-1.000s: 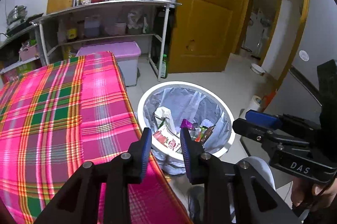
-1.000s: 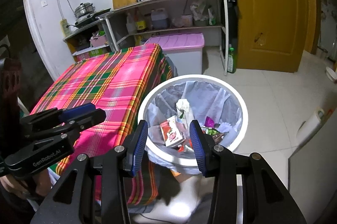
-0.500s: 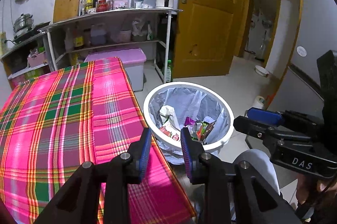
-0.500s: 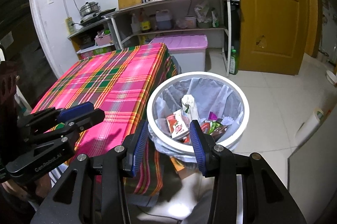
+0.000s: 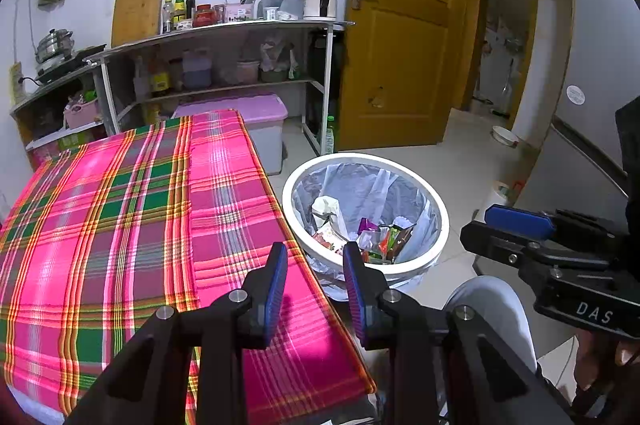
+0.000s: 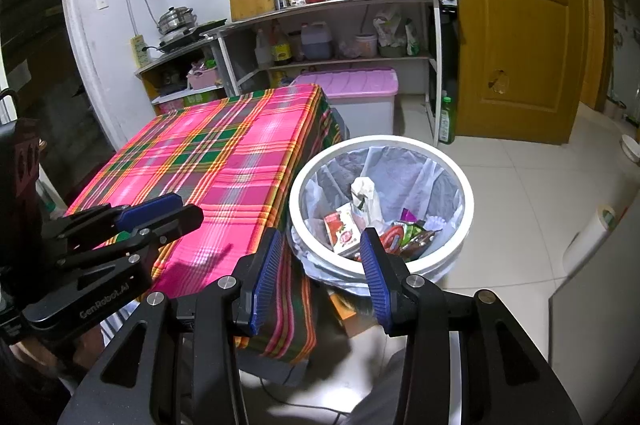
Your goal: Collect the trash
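A white trash bin (image 5: 438,225) with a clear liner stands on the floor by the table's right edge; it also shows in the right wrist view (image 6: 298,185). Inside lie a white wrapper (image 5: 326,207), a red carton (image 6: 344,231) and several coloured packets (image 5: 384,239). My left gripper (image 5: 316,279) is open and empty over the table's near right corner. My right gripper (image 6: 322,271) is open and empty, above and in front of the bin. Each gripper shows in the other's view: the right gripper (image 5: 516,229) and the left gripper (image 6: 156,217).
The table has a pink plaid cloth (image 5: 132,225) with nothing on it. Behind stand a metal shelf (image 5: 224,29) with bottles and jars, a pink-lidded storage box (image 5: 256,109) and a yellow door (image 5: 400,45). A roll (image 6: 592,233) lies on the tiled floor at the right.
Both grippers have drawn back and up from the bin, which now looks smaller and farther. Both stay open and empty.
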`<state>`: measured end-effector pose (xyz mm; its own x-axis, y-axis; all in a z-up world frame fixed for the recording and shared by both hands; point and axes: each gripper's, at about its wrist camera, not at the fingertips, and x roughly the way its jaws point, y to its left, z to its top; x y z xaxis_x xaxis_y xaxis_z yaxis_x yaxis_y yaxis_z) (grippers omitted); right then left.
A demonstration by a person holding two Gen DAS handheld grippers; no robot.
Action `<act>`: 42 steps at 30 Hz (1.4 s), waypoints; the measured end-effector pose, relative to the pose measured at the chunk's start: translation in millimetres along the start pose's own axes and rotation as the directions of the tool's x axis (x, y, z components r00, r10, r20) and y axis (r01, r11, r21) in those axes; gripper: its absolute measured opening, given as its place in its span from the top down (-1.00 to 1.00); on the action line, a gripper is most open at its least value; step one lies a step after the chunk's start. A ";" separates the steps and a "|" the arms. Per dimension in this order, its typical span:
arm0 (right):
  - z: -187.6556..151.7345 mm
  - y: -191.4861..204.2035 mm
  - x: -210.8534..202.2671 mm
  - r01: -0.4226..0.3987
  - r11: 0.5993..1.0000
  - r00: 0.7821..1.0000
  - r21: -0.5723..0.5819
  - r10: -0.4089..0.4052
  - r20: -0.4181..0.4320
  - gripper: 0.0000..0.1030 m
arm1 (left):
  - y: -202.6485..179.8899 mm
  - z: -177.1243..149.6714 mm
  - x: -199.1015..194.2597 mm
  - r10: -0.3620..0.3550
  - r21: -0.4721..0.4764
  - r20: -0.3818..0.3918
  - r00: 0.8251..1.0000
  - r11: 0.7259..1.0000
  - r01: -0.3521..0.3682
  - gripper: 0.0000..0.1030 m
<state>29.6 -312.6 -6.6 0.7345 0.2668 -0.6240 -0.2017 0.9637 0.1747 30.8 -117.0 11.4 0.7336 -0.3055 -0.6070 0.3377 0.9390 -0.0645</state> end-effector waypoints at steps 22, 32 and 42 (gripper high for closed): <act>-0.9 1.5 -0.7 -0.001 1.000 1.000 -0.003 0.001 0.000 0.18 | 1.2 -3.6 -7.4 0.017 -0.010 0.014 1.000 1.000 -0.017 0.45; -1.5 6.3 -1.5 -0.003 1.000 1.000 -0.005 0.003 -0.002 0.18 | 2.2 -3.2 -9.2 0.020 -0.011 0.016 1.000 1.000 -0.020 0.45; -1.9 7.7 -1.4 -0.002 1.000 1.000 -0.005 0.002 -0.004 0.18 | 3.2 -3.0 -9.4 0.020 -0.012 0.016 1.000 1.000 -0.020 0.45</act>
<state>25.8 -305.5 -5.8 0.7313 0.2686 -0.6269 -0.2065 0.9632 0.1718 23.2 -110.7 14.5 0.7494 -0.2892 -0.5956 0.3159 0.9467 -0.0623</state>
